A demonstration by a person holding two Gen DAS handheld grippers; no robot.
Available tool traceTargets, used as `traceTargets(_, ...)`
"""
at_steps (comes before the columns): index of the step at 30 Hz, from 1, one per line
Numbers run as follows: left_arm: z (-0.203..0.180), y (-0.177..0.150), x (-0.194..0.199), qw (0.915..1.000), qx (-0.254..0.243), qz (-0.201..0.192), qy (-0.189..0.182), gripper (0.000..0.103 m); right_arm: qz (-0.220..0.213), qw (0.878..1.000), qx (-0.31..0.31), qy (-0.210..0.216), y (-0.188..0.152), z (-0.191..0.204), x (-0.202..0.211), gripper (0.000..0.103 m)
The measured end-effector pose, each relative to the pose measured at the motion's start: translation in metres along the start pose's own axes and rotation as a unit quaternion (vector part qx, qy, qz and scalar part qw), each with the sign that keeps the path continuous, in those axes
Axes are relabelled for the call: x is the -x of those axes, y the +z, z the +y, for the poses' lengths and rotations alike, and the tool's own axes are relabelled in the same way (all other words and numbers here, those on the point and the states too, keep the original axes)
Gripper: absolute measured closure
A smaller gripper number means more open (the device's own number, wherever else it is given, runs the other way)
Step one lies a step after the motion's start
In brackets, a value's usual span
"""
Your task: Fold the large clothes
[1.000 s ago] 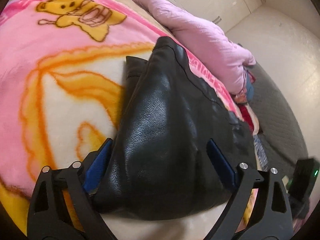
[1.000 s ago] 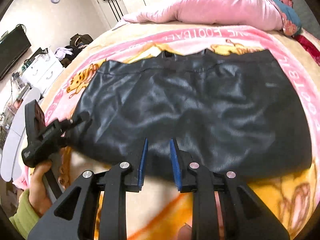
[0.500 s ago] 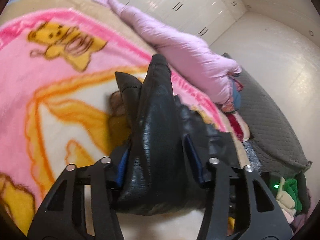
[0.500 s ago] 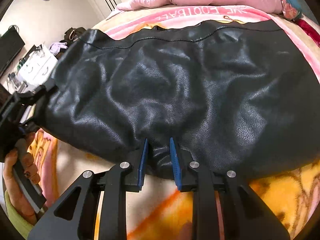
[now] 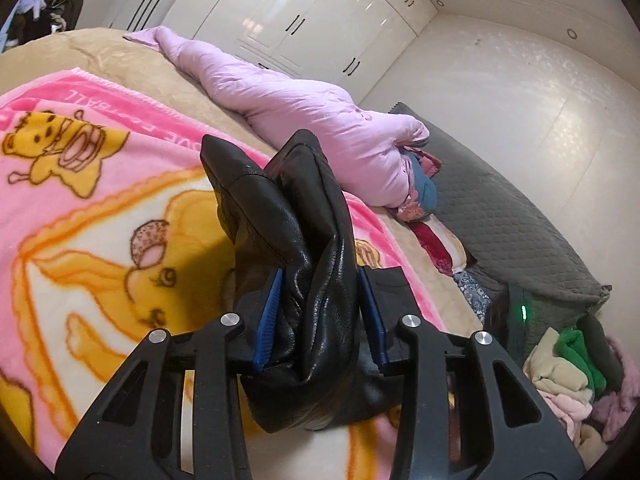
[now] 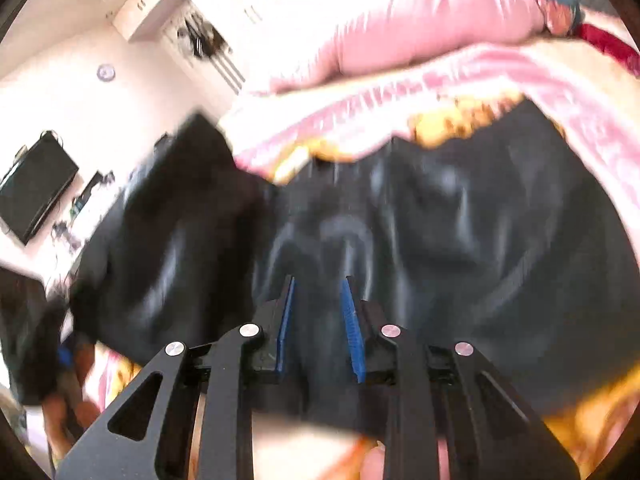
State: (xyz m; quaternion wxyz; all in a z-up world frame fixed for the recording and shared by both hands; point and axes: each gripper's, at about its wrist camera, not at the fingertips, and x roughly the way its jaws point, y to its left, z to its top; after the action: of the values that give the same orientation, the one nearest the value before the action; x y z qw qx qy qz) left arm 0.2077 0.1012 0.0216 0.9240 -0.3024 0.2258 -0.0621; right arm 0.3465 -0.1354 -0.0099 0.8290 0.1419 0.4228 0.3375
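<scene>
The black leather garment point(image 5: 308, 264), flat a second ago, is now bunched and lifted off the pink blanket point(image 5: 80, 208), clenched by the left gripper point(image 5: 320, 316) and right gripper point(image 6: 318, 328); folding has begun.

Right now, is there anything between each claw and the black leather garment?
No. The left claw already clamps a bunched fold of the garment directly between its pads. The right claw has the leather between its fingers too, though that view is blurred. Nothing else comes between them.
</scene>
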Motion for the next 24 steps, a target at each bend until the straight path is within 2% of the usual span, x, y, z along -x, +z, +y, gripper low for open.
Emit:
traceTargets(2, 0.0, 0.0, -0.001, 1.0, 0.0, 0.003, -0.003, 0.074, 0.014, 1.0, -0.01, 0.0, 0.02, -0.002, -0.025, 0.088)
traceTargets(3, -0.001, 0.001, -0.001, 1.0, -0.002, 0.004, -0.003, 0.074, 0.028, 0.999, -0.013, -0.011, 0.028, -0.004, -0.044, 0.09)
traceTargets(4, -0.002, 0.001, -0.002, 1.0, -0.004, 0.005, -0.004, 0.074, 0.042, 0.999, -0.014, -0.029, 0.031, -0.006, -0.058, 0.09)
traceTargets(6, -0.005, 0.001, -0.004, 0.9999, -0.007, 0.011, -0.01, 0.074, 0.104, 0.991, -0.028, -0.078, 0.029, -0.016, -0.099, 0.091)
traceTargets(7, -0.005, 0.001, -0.006, 0.9998, -0.005, 0.016, -0.015, 0.074, 0.114, 0.989, -0.027, -0.088, 0.025, -0.019, -0.111, 0.091)
traceTargets(9, -0.009, 0.0, -0.009, 0.9995, -0.003, 0.019, -0.026, 0.074, 0.115, 0.99, -0.02, -0.08, 0.03, -0.017, -0.103, 0.09)
traceTargets(10, -0.013, -0.002, -0.01, 0.9994, -0.013, 0.019, -0.027, 0.074, 0.116, 0.991, -0.029, -0.066, 0.031, -0.018, -0.096, 0.083)
traceTargets(11, -0.018, -0.003, -0.011, 0.9993, -0.02, 0.019, -0.026, 0.074, 0.113, 0.992, -0.047, -0.039, 0.035, -0.021, -0.082, 0.062)
traceTargets(13, -0.027, -0.006, -0.013, 0.9988, -0.034, 0.021, -0.029, 0.074, 0.055, 0.996, -0.066, 0.01, 0.047, -0.018, -0.038, 0.037)
traceTargets(15, -0.033, -0.01, -0.014, 0.9984, -0.041, 0.024, -0.032, 0.074, 0.016, 0.998, -0.053, 0.042, 0.062, -0.007, 0.005, 0.024)
traceTargets(16, -0.036, -0.012, -0.015, 0.9982, -0.045, 0.025, -0.032, 0.074, 0.017, 0.998, -0.044, 0.05, 0.071, 0.002, 0.023, 0.008)
traceTargets(17, -0.039, -0.014, -0.017, 0.9979, -0.05, 0.027, -0.032, 0.074, 0.028, 0.997, -0.036, 0.055, 0.078, 0.011, 0.03, 0.004)
traceTargets(19, -0.043, -0.017, -0.021, 0.9976, -0.052, 0.032, -0.033, 0.074, 0.072, 0.996, 0.002, 0.056, 0.092, 0.036, 0.034, 0.004)
traceTargets(20, -0.044, -0.019, -0.022, 0.9974, -0.051, 0.034, -0.037, 0.074, 0.086, 0.995, 0.029, 0.041, 0.098, 0.051, 0.031, 0.004)
traceTargets(22, -0.048, -0.023, -0.024, 0.9972, -0.056, 0.036, -0.036, 0.074, 0.122, 0.987, 0.099, -0.023, 0.1, 0.079, 0.016, 0.004)
traceTargets(24, -0.05, -0.025, -0.026, 0.9969, -0.06, 0.037, -0.035, 0.074, 0.167, 0.978, 0.121, -0.043, 0.093, 0.094, -0.001, 0.004)
